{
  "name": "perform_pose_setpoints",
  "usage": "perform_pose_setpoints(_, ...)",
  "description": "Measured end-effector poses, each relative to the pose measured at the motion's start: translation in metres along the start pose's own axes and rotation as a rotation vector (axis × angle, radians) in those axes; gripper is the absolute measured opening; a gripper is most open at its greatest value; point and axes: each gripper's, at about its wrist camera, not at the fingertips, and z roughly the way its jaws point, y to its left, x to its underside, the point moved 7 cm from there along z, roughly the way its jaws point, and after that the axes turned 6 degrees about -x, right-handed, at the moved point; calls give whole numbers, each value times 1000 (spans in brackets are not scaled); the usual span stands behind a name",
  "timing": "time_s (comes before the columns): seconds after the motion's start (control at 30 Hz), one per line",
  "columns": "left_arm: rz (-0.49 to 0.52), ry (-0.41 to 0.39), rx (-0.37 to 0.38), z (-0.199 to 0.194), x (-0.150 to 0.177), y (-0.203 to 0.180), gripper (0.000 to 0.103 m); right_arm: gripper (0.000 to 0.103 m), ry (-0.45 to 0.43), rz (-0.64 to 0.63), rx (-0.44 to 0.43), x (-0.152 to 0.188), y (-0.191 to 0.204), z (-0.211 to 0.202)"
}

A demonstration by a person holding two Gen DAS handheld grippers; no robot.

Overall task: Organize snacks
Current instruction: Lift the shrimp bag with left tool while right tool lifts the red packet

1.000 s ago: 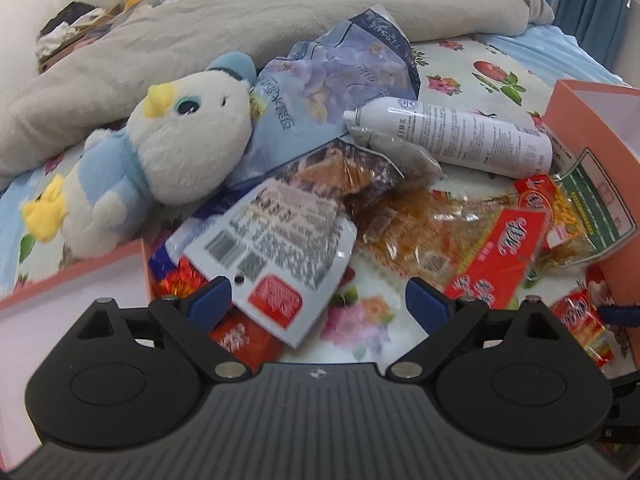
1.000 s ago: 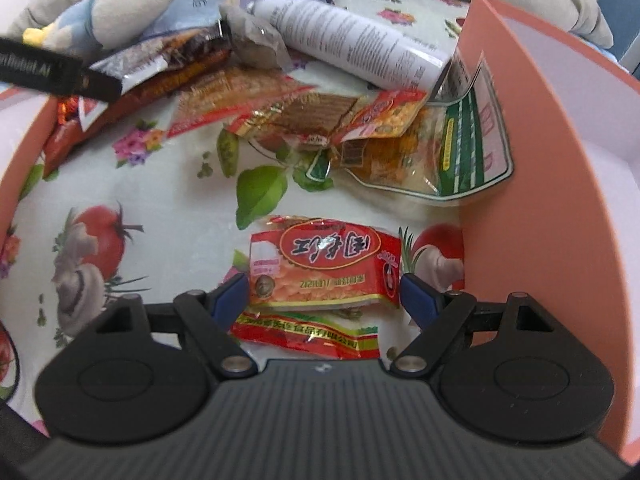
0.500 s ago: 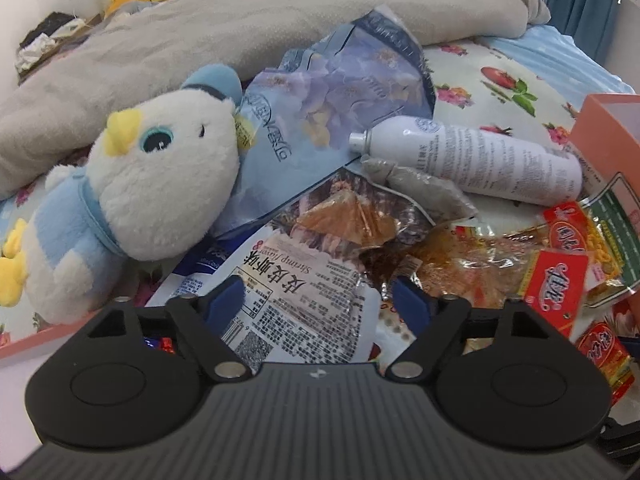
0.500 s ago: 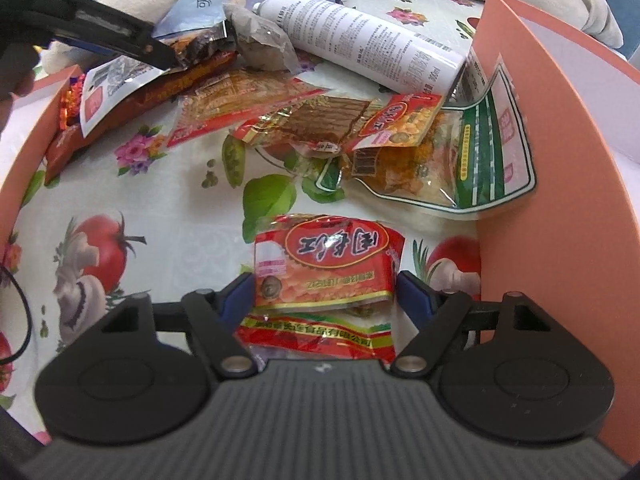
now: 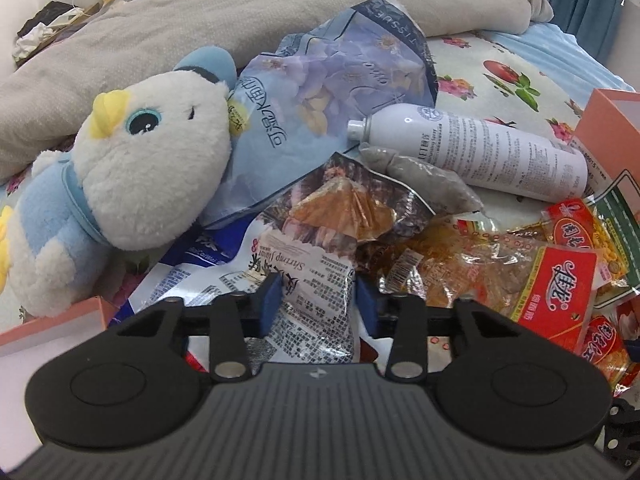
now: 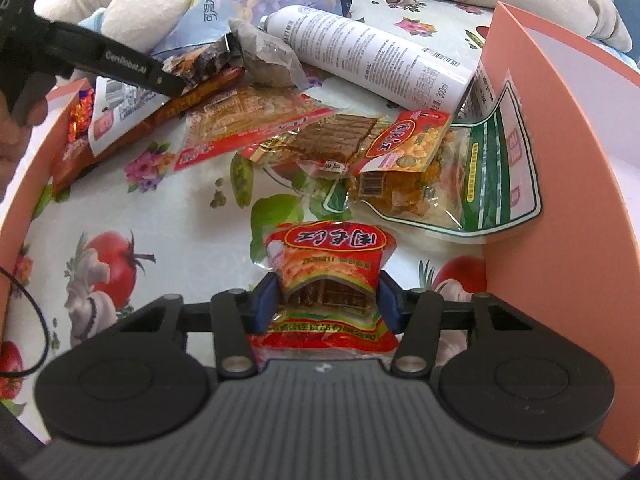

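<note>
- Evidently light and crinkly, the red peanut packet (image 6: 328, 276) on the bed buckles as the right gripper (image 6: 326, 300) jaws close across its width.
- Equally limp, the shrimp-flavour bag (image 5: 312, 292) in the pile creases between the left gripper (image 5: 318, 304) jaws, also closing; pinch flat edges, gently.

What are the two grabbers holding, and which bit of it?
Both are closing. The left gripper pinches the shrimp snack bag at its near end. The right gripper squeezes the red peanut packet by its sides.
</note>
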Motion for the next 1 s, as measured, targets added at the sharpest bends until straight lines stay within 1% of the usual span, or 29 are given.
perform_pose_setpoints(0.07,-20,1,6,-2,1,0,38,53,-2,6,-2,0,-1,-2)
perform_pose_setpoints(0.1,-26,1,8,-3,2,-1,37,49,-6,12,-3,-1,-2,-3)
perform_pose_setpoints(0.17,-46,2,9,-7,4,0,36,32,-18,16,3,-3,-4,-8)
perform_pose_setpoints(0.2,-60,3,10,-9,5,0,36,16,-20,18,8,-5,-5,-9)
perform_pose_setpoints(0.23,-74,1,10,-12,6,1,35,13,-21,22,3,-5,-7,-9)
perform_pose_setpoints(0.27,-84,-2,9,-16,7,1,35,13,-20,27,-10,-5,-8,-8)
perform_pose_setpoints(0.37,-119,-11,3,-30,12,2,35,8,5,59,-23,-1,-13,-4)
perform_pose_setpoints(0.47,-165,-22,-1,-48,20,7,35,4,-9,60,-37,2,-13,-10)
perform_pose_setpoints(0.57,-223,-34,-4,-68,31,12,34,4,-26,64,-39,2,-14,-16)
perform_pose_setpoints(0.6,-242,-38,-5,-76,35,13,34,4,-40,64,-49,2,-13,-19)
perform_pose_setpoints(0.63,-262,-41,-7,-83,40,15,34,7,-49,68,-63,1,-13,-21)
perform_pose_setpoints(0.7,-304,-45,-7,-95,49,18,34,7,-65,66,-94,-3,-8,-23)
perform_pose_setpoints(0.77,-327,-46,-7,-106,59,20,34,8,-73,36,-105,-7,-1,-25)
perform_pose_setpoints(0.8,-332,-44,-8,-110,65,20,34,10,-76,19,-111,-9,4,-26)
perform_pose_setpoints(0.83,-343,-42,-9,-114,70,20,34,19,-76,7,-116,-10,8,-26)
perform_pose_setpoints(0.87,-355,-38,-6,-118,75,20,34,31,-76,3,-126,-11,12,-27)
perform_pose_setpoints(0.9,-368,-34,1,-120,80,20,34,58,-85,0,-136,-12,15,-28)
perform_pose_setpoints(0.93,-377,-30,7,-123,84,20,34,72,-100,-6,-148,-12,20,-30)
perform_pose_setpoints(1.0,-386,-29,6,-129,93,19,34,73,-116,-29,-165,-14,28,-32)
